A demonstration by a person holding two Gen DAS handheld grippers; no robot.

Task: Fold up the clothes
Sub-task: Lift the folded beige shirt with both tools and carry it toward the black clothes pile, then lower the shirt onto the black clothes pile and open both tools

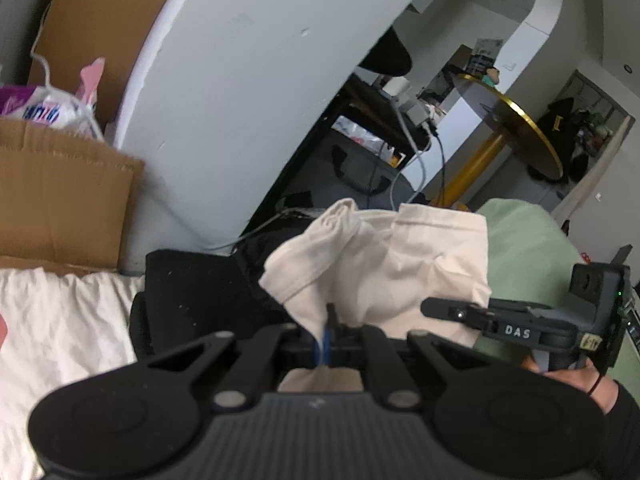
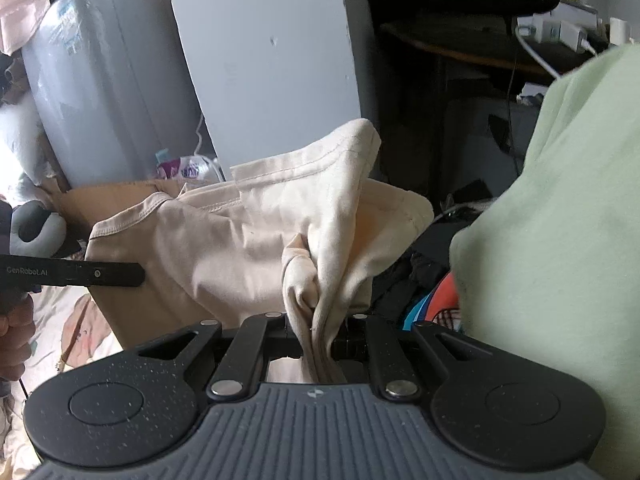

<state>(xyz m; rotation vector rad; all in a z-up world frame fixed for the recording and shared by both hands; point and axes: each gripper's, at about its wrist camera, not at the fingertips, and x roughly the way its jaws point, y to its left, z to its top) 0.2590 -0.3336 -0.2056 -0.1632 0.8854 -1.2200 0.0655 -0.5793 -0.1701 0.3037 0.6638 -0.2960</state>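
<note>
Cream garment (image 2: 248, 236) hangs bunched between both tools, above the white bed sheet (image 1: 60, 320). Left hand-held gripper (image 1: 326, 344) is clamped on one edge; right hand-held gripper (image 2: 320, 332) pinches a thick gather. Judgement: no flat fold is made; laying out and folding remain.

A brown cardboard box (image 1: 60, 196) stands open at left, a white plastic bag (image 1: 60, 114) with purple print resting in it, before a broad white pillar (image 1: 248, 80). Beyond, a round gold-rimmed table (image 1: 520, 132) on a gold leg stands near a doorway, with grey cables (image 1: 420, 160) trailing down from a dark desk (image 1: 376, 108). A crumpled white sheet (image 1: 60, 320) with a pink pattern covers the foreground. A large grey cylinder (image 2: 100, 100) rises beside the pillar.
</note>
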